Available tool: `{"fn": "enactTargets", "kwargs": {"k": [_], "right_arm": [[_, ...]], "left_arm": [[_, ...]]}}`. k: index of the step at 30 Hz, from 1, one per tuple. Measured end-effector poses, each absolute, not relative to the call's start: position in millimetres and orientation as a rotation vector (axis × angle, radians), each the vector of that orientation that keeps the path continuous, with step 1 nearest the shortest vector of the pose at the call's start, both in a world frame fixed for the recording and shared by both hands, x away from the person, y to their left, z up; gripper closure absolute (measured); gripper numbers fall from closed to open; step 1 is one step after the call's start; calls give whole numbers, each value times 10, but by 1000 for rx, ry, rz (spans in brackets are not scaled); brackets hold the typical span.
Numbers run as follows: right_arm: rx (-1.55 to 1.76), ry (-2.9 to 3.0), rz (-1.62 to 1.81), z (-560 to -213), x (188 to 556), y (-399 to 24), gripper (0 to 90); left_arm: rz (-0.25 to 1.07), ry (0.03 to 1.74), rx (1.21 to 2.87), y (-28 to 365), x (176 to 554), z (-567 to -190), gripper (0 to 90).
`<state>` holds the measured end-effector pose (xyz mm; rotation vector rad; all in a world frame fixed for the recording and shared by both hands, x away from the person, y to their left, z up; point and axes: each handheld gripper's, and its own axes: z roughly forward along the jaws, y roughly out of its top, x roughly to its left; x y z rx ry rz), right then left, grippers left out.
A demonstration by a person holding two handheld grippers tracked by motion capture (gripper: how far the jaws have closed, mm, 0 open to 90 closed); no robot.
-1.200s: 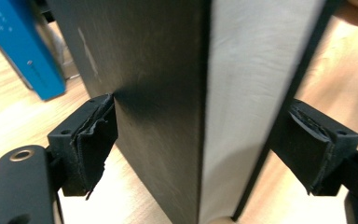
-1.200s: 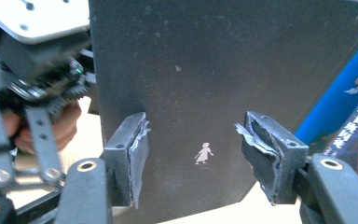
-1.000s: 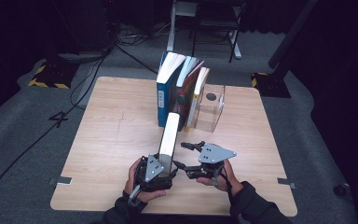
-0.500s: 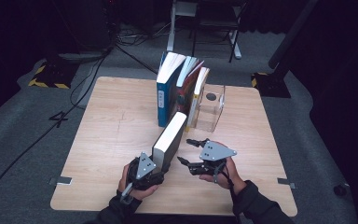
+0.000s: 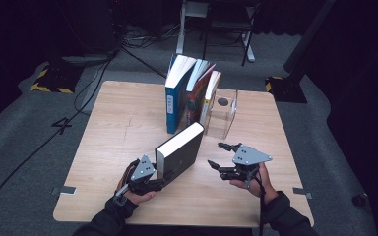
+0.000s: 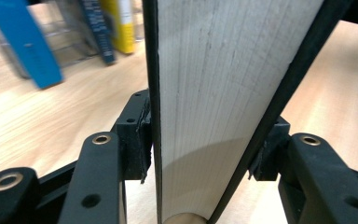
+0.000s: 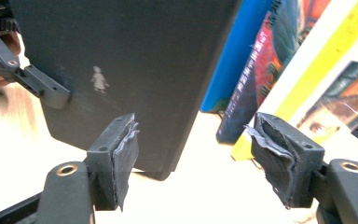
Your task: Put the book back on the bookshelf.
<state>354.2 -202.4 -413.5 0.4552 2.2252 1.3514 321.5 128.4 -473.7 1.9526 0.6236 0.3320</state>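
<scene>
Black book (image 5: 179, 153) leans, clamped in left hand-held gripper (image 5: 153, 183).

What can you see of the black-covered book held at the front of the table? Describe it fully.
The black-covered book is a thick volume with matte dark covers, a pale page block and a small white figure on one cover. It tilts up from the wooden table, leaning towards the row of standing books. The left gripper has just been closing; its jaws press both covers.

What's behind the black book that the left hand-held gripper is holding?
Behind the black book stand three leaning books: a blue book, a red-spined book and a yellow-edged book, beside a clear stand. Their lower ends are covered by it.
</scene>
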Motion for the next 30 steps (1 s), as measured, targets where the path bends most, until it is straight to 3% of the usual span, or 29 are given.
{"fn": "enactTargets", "kwargs": {"k": [19, 25, 30], "right_arm": [[389, 2331, 1452, -4127, 3191, -2475, 268], [388, 2367, 1402, -4167, 3117, -2445, 269], [423, 2377, 1411, -4179, 3113, -2477, 307]], "left_arm": [[43, 231, 2045, 690, 3207, -4714, 493], [39, 192, 2056, 622, 3240, -4711, 488], [108, 189, 2064, 599, 3246, -4704, 507]]}}
